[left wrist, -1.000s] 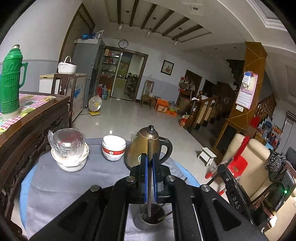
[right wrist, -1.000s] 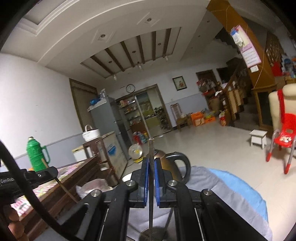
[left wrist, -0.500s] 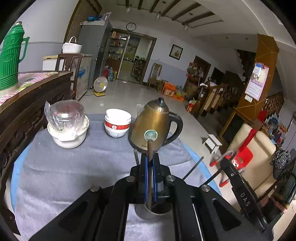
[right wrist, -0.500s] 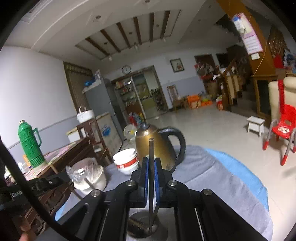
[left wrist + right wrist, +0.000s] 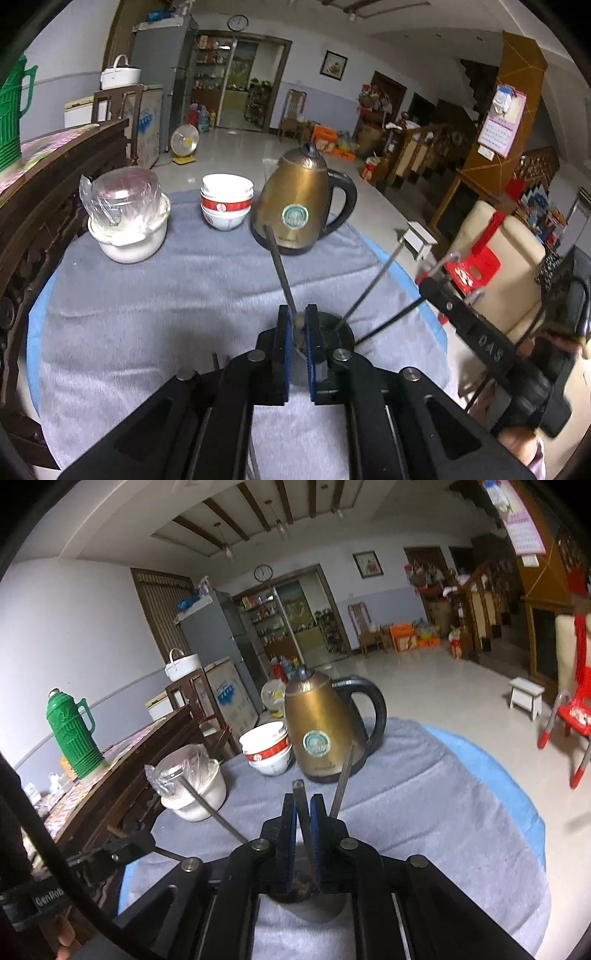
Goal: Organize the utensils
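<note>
Left wrist view
- left tongs [image 5: 296,325]: jaws just starting to open, a dark chopstick [image 5: 279,266] in the gap, pads not squeezing it as far as I can see
- that chopstick: leans toward the kettle [image 5: 300,201], bottom end in the metal cup [image 5: 338,330]
- two other sticks [image 5: 373,286]: in the same cup, fanning right
- bench [image 5: 147,295]: grey cloth, bowl stack [image 5: 226,201] and wrapped pot [image 5: 127,216] at the back

Right wrist view
- right tongs [image 5: 303,812]: also opening slightly, a grey chopstick [image 5: 301,797] between the pads, looks loose
- cup [image 5: 306,901]: right under the tongs, mostly hidden
- flat utensil [image 5: 341,779]: sticks up just right of the tongs, in front of the kettle [image 5: 321,727]
- left side: another stick [image 5: 210,808] angled toward the other gripper
</note>
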Action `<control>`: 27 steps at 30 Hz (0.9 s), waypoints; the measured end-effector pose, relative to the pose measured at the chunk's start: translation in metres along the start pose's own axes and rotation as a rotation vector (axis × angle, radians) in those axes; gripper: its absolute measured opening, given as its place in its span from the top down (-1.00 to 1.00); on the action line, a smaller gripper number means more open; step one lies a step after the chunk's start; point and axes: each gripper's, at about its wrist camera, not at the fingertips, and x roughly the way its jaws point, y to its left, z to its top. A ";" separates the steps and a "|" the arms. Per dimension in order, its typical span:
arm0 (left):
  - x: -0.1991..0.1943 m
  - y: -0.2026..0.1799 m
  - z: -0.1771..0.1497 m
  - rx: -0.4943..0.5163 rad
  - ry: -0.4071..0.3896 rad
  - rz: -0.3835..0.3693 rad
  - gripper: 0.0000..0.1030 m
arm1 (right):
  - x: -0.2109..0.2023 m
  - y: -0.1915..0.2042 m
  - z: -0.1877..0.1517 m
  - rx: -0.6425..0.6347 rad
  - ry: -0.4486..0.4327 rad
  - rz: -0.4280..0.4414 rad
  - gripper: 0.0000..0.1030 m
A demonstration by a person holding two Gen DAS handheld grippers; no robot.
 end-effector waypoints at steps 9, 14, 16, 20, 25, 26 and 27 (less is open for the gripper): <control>-0.034 0.019 -0.021 0.026 -0.017 0.042 -0.05 | -0.030 -0.023 -0.008 0.102 -0.023 0.103 -0.29; -0.046 0.040 -0.043 0.024 0.006 0.099 -0.09 | -0.059 -0.032 -0.016 0.116 -0.089 0.117 -0.22; -0.048 0.049 -0.051 0.028 0.016 0.133 -0.10 | -0.069 -0.034 -0.023 0.106 -0.093 0.120 -0.05; -0.044 0.071 -0.070 0.005 0.072 0.208 -0.11 | -0.077 -0.033 -0.037 0.091 -0.067 0.136 0.17; -0.034 0.085 -0.094 -0.009 0.133 0.241 -0.11 | -0.071 -0.028 -0.062 0.058 0.004 0.126 0.24; -0.032 0.085 -0.100 -0.008 0.146 0.243 -0.11 | -0.067 -0.026 -0.068 0.053 0.022 0.124 0.25; -0.030 0.086 -0.105 -0.007 0.155 0.245 -0.11 | -0.062 -0.025 -0.076 0.049 0.044 0.125 0.25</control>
